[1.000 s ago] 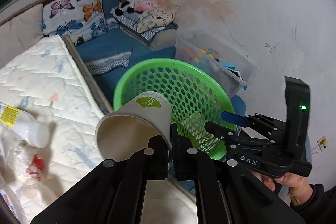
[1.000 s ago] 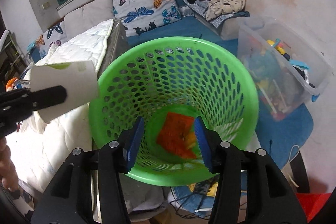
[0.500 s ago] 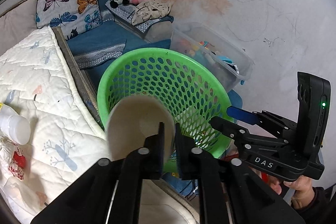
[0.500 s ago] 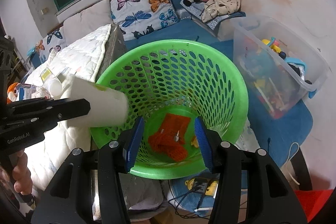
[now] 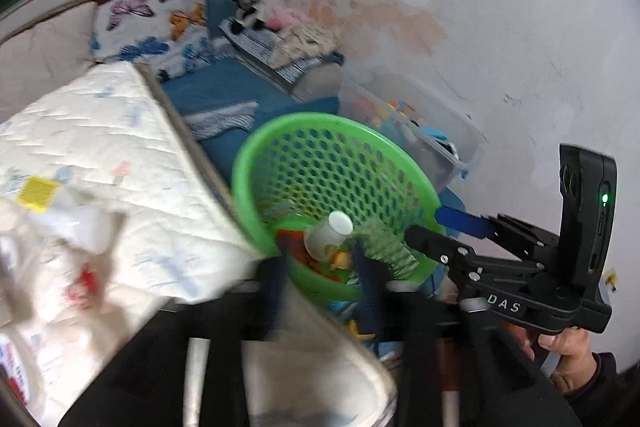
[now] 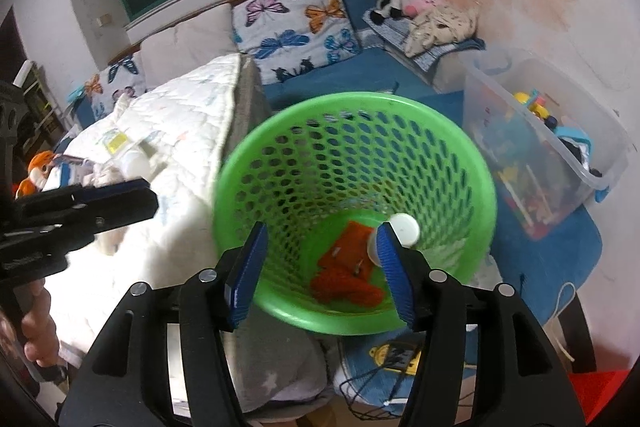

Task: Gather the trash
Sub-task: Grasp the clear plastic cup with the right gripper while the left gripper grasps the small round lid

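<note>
My left gripper (image 5: 322, 273) is opening with nothing between its fingers (they look blurred, so I judge only roughly). My right gripper (image 6: 322, 273) is opening too, empty, poised over the green basket (image 6: 280, 135). The paper cup (image 6: 400, 233) lies inside the basket, tilted against the wall, beside an orange wrapper (image 6: 346, 267). The white quilt (image 6: 172, 123) lies just beside the basket.
</note>
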`<state>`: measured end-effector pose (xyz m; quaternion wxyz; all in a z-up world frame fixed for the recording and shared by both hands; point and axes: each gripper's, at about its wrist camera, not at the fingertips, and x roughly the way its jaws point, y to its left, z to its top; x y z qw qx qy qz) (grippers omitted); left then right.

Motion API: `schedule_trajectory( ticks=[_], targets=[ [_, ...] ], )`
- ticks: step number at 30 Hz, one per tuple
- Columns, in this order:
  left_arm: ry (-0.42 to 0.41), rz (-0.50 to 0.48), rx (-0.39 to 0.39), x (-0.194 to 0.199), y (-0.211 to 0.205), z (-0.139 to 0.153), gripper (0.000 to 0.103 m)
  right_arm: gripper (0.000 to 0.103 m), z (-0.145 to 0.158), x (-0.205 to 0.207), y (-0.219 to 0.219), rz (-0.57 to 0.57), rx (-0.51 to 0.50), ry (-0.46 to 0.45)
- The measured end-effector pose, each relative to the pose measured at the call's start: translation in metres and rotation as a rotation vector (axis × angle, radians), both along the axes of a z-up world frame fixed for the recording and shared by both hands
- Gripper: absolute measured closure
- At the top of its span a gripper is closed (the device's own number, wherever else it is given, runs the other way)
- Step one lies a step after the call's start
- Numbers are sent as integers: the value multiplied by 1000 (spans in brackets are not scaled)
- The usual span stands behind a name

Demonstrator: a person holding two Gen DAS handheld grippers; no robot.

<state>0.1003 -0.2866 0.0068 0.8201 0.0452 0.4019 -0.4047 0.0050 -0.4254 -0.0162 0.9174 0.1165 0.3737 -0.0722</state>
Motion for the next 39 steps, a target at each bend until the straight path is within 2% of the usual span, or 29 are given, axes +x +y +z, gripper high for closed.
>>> schedule_trajectory(
  ticks=[1, 9, 13, 20, 26, 39],
  targets=[
    [-31, 30, 2, -2, 13, 5, 53, 45, 1, 1, 6, 11, 0, -2],
    [-83, 183, 19, -5, 96, 13, 46, 38, 1, 18, 63, 129, -3, -8],
    [-83, 266, 23, -1, 138, 11, 41, 37, 2, 27, 92, 187, -4, -12],
    [-95, 409, 50, -1, 208, 2, 25, 31, 3, 42, 138, 274, 5, -20],
    [-79, 492, 70, 2, 255, -12, 22, 28, -3, 53, 175, 346, -3, -12],
    [-30, 554, 89, 5, 297, -40, 19, 27, -35, 96, 226, 406, -22, 49]
  ],
)
